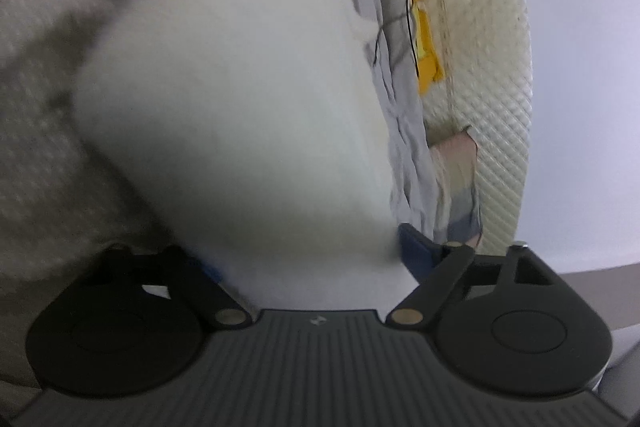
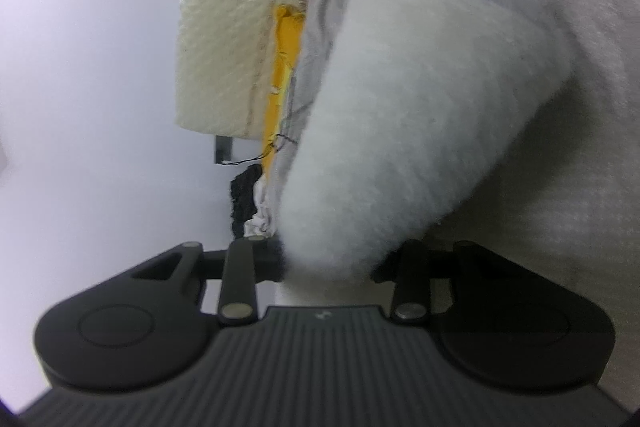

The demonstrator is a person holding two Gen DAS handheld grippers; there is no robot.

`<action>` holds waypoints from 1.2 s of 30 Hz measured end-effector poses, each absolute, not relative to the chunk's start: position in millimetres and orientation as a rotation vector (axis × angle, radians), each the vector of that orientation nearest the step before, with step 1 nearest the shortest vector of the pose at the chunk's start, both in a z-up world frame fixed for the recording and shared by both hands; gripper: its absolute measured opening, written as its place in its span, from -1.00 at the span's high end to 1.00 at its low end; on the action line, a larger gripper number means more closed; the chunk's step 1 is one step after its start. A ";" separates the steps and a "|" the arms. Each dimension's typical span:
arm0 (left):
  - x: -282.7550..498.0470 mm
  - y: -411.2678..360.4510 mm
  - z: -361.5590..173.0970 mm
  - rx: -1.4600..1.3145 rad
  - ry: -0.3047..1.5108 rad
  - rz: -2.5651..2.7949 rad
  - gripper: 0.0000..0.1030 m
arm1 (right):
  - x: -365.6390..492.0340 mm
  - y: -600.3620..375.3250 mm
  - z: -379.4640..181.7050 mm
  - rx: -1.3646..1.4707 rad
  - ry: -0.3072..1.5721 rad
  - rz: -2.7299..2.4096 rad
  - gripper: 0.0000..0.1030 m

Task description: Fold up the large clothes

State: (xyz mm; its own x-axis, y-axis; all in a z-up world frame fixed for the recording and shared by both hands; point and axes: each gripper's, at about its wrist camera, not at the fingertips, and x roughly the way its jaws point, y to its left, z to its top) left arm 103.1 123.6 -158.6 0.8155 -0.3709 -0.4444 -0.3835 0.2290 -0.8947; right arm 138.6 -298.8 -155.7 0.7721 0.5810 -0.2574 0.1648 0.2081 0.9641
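1. From my left wrist camera, a thick white fleecy garment (image 1: 240, 107) fills most of the view, blurred and plush, with no seams or prints I can make out.
2. My left gripper (image 1: 312, 259) has this garment between its fingers: the fabric bunches down into the gap and covers the fingertips, with only a blue pad (image 1: 416, 247) peeking out on the right side. The jaws look nearly closed on the cloth.
3. From my right wrist camera, the same white fluffy garment (image 2: 400, 115) rises as a wide cone out of the right gripper (image 2: 328, 267), narrow at the fingers and broad further away, with a faint bluish edge along its far rim.
4. The right gripper's jaws are drawn in close on the gathered cloth; the fingertips themselves are buried in the pile.
5. The garment lies over a pale textured bed cover (image 1: 48, 107), which spreads along the left of the left view and along the right of the right view (image 2: 580, 147).
6. Beside the garment runs a wrinkled grey sheet (image 1: 404, 131), and past it a strip of yellow fabric (image 1: 426, 39) against a cream quilted mattress side (image 1: 488, 67).
7. In the right view a dark fuzzy item (image 2: 242, 199) sits at the mattress edge near the yellow strip.
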 end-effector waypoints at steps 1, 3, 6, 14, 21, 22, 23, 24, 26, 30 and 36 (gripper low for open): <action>103.3 123.9 -155.7 -1.345 0.666 0.029 -0.48 | 137.6 -298.5 -158.1 1.363 0.685 0.311 0.24; 105.3 121.0 -148.8 -1.293 0.648 0.054 -0.36 | 136.2 -296.5 -160.9 1.368 0.703 0.289 0.24; 109.7 119.2 -134.7 -1.204 0.623 0.066 -0.23 | 135.6 -293.3 -160.0 1.347 0.707 0.271 0.24; 102.9 113.4 -82.8 -1.046 0.560 -0.013 -0.07 | 113.8 -289.1 -127.6 1.227 0.612 0.310 0.29; 68.4 103.1 -25.1 -0.946 0.608 -0.147 -0.08 | 53.9 -302.0 -86.0 1.216 0.552 0.318 0.29; 62.6 101.9 -20.1 -0.934 0.624 -0.166 -0.09 | 43.1 -304.3 -83.1 1.221 0.549 0.308 0.28; 58.5 100.1 -16.3 -0.920 0.642 -0.176 -0.09 | 32.6 -305.8 -80.9 1.221 0.552 0.298 0.28; 54.0 98.4 -14.1 -0.913 0.661 -0.182 -0.09 | 23.9 -306.8 -79.8 1.215 0.557 0.289 0.28; 47.3 95.7 -13.5 -0.897 0.690 -0.187 -0.11 | 12.5 -306.8 -78.9 1.198 0.577 0.272 0.22; 38.4 94.5 -23.8 -0.895 0.723 -0.182 -0.22 | 8.9 -303.1 -86.4 1.159 0.639 0.255 0.11; 27.0 106.5 -39.4 -0.936 0.710 -0.219 -0.26 | 3.4 -296.4 -81.2 1.114 0.660 0.287 -0.20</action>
